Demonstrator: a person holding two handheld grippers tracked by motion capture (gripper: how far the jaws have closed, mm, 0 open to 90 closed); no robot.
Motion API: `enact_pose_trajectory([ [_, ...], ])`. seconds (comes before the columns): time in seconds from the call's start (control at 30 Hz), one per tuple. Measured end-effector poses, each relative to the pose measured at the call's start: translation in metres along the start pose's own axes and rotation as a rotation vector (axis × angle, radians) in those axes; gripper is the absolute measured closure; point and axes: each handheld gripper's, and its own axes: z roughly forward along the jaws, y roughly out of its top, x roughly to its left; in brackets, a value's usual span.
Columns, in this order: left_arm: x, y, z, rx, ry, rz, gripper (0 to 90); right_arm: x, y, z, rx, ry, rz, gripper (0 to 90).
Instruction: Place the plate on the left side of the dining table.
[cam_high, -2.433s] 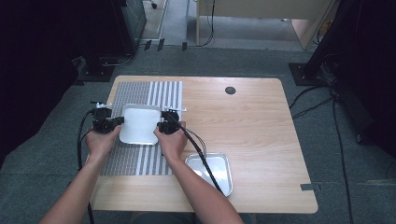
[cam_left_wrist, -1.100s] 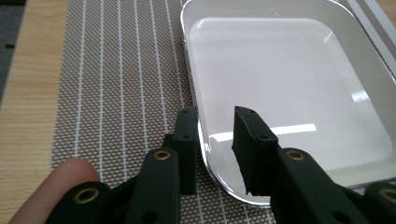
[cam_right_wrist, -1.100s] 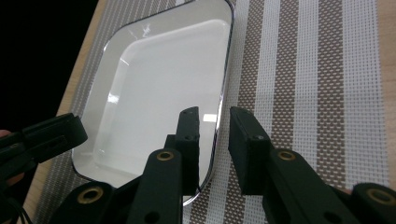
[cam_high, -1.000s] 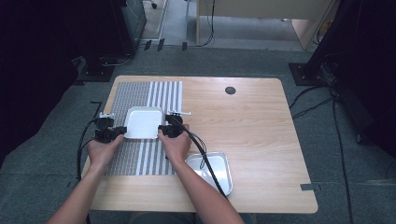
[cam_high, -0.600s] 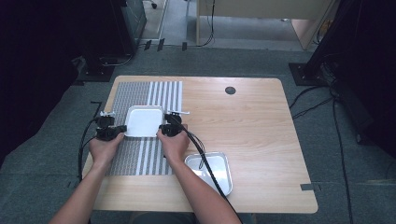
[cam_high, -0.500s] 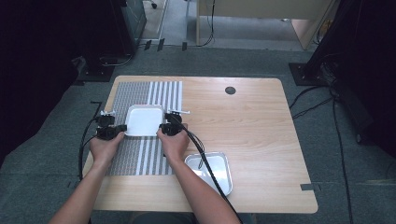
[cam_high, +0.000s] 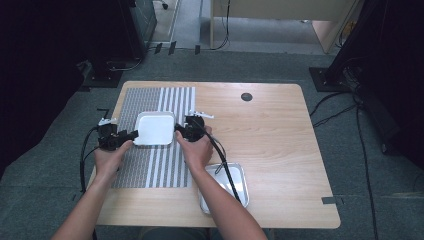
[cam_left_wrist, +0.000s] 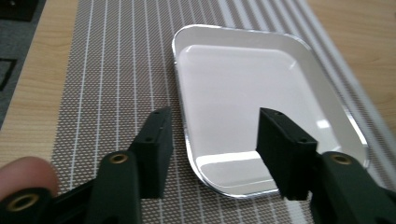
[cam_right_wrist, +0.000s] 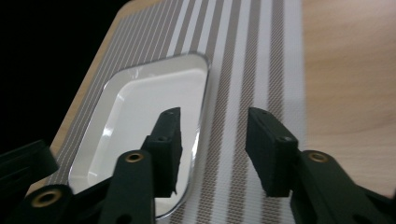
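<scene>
White tray (cam_high: 155, 128) hemmed between both claws; metal tray (cam_high: 231, 181) under right forearm; table's right half (cam_high: 280, 135) open.

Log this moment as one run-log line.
scene: white tray flat on striped placemat | left gripper: open, straddling tray edge | right gripper: open, straddling opposite edge | second tray: near table edge

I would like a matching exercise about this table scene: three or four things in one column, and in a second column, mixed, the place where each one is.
Things:
1. white tray
2. metal tray
3. striped mat
4. round hole

Places:
A. near the far edge of the table
B. on the mat, between the left gripper and the right gripper
C. under the person's right forearm, near the front edge
D. spread over the left part of the table

Pairs: 1-B, 2-C, 3-D, 4-A
</scene>
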Motion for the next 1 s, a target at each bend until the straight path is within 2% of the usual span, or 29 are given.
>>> enact_pose_trajectory([
  [0.03, -0.001, -0.001, -0.003, -0.003, -0.008, 0.001, 42.4, -0.003, 0.002, -0.004, -0.014, -0.001, -0.017, 53.7],
  [0.07, -0.002, -0.002, -0.006, -0.011, -0.016, 0.003, 38.6, -0.006, 0.004, -0.008, -0.021, 0.001, -0.041, 49.7],
  [0.1, -0.003, -0.003, -0.009, -0.022, -0.022, 0.012, 37.9, -0.015, 0.008, -0.016, -0.024, 0.013, -0.114, 44.2],
  [0.13, -0.004, -0.004, -0.011, -0.032, -0.027, 0.019, 37.9, -0.015, 0.008, -0.016, -0.024, 0.013, -0.114, 44.2],
  [0.17, -0.005, -0.006, -0.014, -0.042, -0.033, 0.018, 35.0, -0.023, 0.01, -0.024, -0.028, 0.007, -0.182, 42.9],
  [0.2, -0.005, -0.007, -0.017, -0.048, -0.04, 0.016, 35.0, -0.023, 0.01, -0.024, -0.028, 0.007, -0.182, 42.9],
  [0.23, -0.007, -0.01, -0.022, -0.057, -0.054, 0.01, 30.4, -0.033, 0.011, -0.032, -0.027, 0.011, -0.202, 40.7],
  [0.27, -0.007, -0.01, -0.022, -0.057, -0.054, 0.01, 28.8, -0.033, 0.011, -0.032, -0.027, 0.011, -0.202, 40.7],
  [0.3, -0.007, -0.011, -0.025, -0.063, -0.059, 0.008, 26.6, -0.041, 0.013, -0.041, -0.025, -0.005, -0.224, 36.5],
  [0.33, -0.008, -0.013, -0.028, -0.07, -0.068, 0.007, 26.6, -0.041, 0.013, -0.041, -0.025, -0.005, -0.224, 36.5],
  [0.37, -0.01, -0.018, -0.034, -0.078, -0.086, 0.008, 22.5, -0.05, 0.014, -0.051, -0.048, -0.004, -0.234, 33.9],
  [0.47, -0.011, -0.024, -0.04, -0.088, -0.109, 0.009, 19.7, -0.058, 0.013, -0.06, -0.034, -0.014, -0.266, 30.6],
  [0.5, -0.011, -0.027, -0.042, -0.087, -0.108, 0.018, 16.1, -0.067, 0.013, -0.068, -0.04, -0.007, -0.254, 30.7],
  [0.53, -0.011, -0.03, -0.045, -0.089, -0.103, 0.028, 16.1, -0.067, 0.013, -0.068, -0.04, -0.007, -0.254, 30.7],
  [0.6, -0.011, -0.036, -0.05, -0.101, -0.107, 0.021, 14.6, -0.075, 0.011, -0.076, -0.044, -0.008, -0.239, 30.9],
  [0.63, -0.011, -0.038, -0.052, -0.105, -0.109, 0.021, 13.5, -0.082, 0.009, -0.082, -0.04, -0.018, -0.246, 30.3],
  [0.73, -0.011, -0.044, -0.056, -0.097, -0.104, 0.032, 13.5, -0.088, 0.008, -0.088, -0.038, -0.031, -0.256, 29.8],
  [0.77, -0.013, -0.047, -0.058, -0.082, -0.123, 0.033, 13.5, -0.094, 0.007, -0.094, -0.035, -0.038, -0.256, 29.0],
  [0.83, -0.014, -0.049, -0.059, -0.078, -0.127, 0.036, 13.4, -0.097, 0.008, -0.098, -0.031, -0.041, -0.262, 27.9],
  [0.9, -0.015, -0.055, -0.064, -0.073, -0.124, 0.061, 13.5, -0.104, 0.008, -0.108, -0.041, -0.062, -0.285, 25.4],
  [0.93, -0.015, -0.055, -0.064, -0.073, -0.124, 0.061, 13.4, -0.104, 0.008, -0.108, -0.041, -0.062, -0.285, 25.4],
  [1.0, -0.017, -0.058, -0.066, -0.069, -0.12, 0.065, 13.4, -0.113, 0.009, -0.118, -0.053, -0.061, -0.282, 23.6],
])
